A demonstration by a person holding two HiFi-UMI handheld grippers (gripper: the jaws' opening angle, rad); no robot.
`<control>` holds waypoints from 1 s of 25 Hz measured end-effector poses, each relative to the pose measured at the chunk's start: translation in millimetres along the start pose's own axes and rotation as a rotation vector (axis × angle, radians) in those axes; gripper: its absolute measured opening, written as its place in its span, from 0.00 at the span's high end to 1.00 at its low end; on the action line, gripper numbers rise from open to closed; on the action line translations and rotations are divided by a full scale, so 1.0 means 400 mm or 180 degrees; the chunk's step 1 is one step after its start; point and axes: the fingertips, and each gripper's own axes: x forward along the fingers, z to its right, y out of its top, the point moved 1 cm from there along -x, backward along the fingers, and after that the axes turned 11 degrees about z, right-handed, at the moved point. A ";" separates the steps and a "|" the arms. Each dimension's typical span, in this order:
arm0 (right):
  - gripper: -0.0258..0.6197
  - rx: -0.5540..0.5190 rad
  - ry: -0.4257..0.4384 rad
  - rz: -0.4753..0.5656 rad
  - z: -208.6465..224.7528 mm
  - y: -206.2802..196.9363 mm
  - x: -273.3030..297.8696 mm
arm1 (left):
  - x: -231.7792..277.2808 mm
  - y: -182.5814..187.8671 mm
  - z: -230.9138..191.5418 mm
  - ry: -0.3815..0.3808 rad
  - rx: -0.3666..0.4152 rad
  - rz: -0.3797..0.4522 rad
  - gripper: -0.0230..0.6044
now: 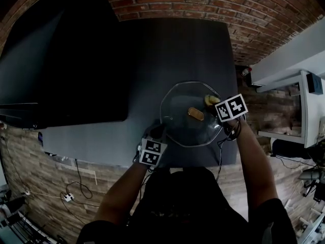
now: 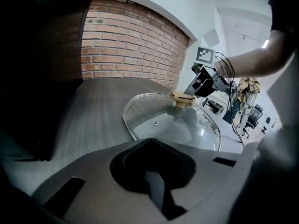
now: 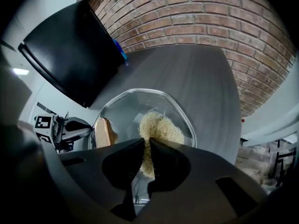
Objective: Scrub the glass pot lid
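Work surface: dark grey table (image 1: 167, 44) set against a brick wall (image 1: 203, 1). A large black panel (image 1: 61, 60) covers its left part, well apart from the work.
Workpiece: glass pot lid (image 1: 177, 123) lies flat on the table near the front edge, with its tan knob (image 1: 195, 114) up and about central.
Right gripper (image 3: 145, 141): jaws pinch a pale, fibrous scrubber (image 3: 161, 127). The tuft sticks out past the tips and rests on the glass between the knob and the far right rim.
Left gripper (image 2: 149, 141): jaws are pressed together with nothing visible between them. The tips sit at the lid's near left rim; whether they touch it cannot be confirmed.
Step in hand: judged to be scrubbing the top face of the glass, working beside the knob.
Stroke: use short overlapping passes or small circles. Work round the knob base first, then outward to the metal rim.
Pressure: bear down enough to flatten the fibres, but stop before the jaw tips reach the glass. Only the scrubber should make contact.
Restraint: the lid is smooth and unclamped on a smooth table, so it is likely to slide or spin. Brace the left gripper against the rim opposite the stroke.
Grip check: little of the scrubber shows inside the jaws. Re-seat it if it works loose.
Coverage: the near left half shows no scrubber contact and should be treated next.
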 end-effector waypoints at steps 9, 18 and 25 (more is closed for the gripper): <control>0.89 -0.0821 0.0341 -0.0364 -0.106 0.093 0.082 | 0.005 0.003 0.002 0.0031 -0.0035 0.0028 0.91; 0.89 -0.1821 0.0703 -0.0739 -0.226 0.133 0.154 | 0.002 0.007 0.005 0.0032 -0.0055 0.0021 0.91; 0.89 -0.2363 0.0972 -0.0980 -0.314 0.125 0.193 | 0.002 0.004 0.002 0.0057 -0.0092 0.0012 0.91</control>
